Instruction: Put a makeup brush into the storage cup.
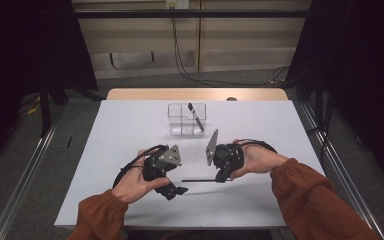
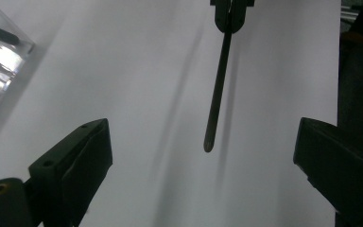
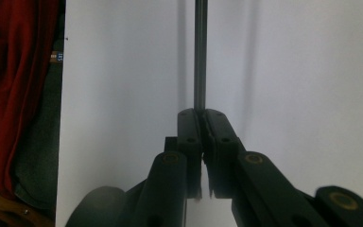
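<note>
The right claw (image 1: pixel 219 176) is squeezed tight on one end of a thin black stick (image 1: pixel 197 180). The stick looks like a pen or a brush handle. It pokes out flat toward the left, just above the white bench (image 1: pixel 130 125). In the right gripper view the two jaws are pressed together on the stick (image 3: pixel 200 56), and the stick goes straight out from them.

The left claw (image 1: pixel 176 191) sits near the loose tip of the stick. Its jaws stand wide apart with nothing in them. In the left gripper view the tip (image 2: pixel 209 144) hangs between the two open jaws but does not touch them.

At the far side of the bench stands a clear box (image 1: pixel 187 120) with little rooms inside. One black pen (image 1: pixel 195 116) leans in it already.

I think the job now is to pass the stick over or steady it. To do that well, the right hand should keep the stick flat and not wobble. The left claw should slide up so the tip is right in the middle of its jaws, then close slowly. If it closes off to one side, the stick could tip or slip out.
</note>
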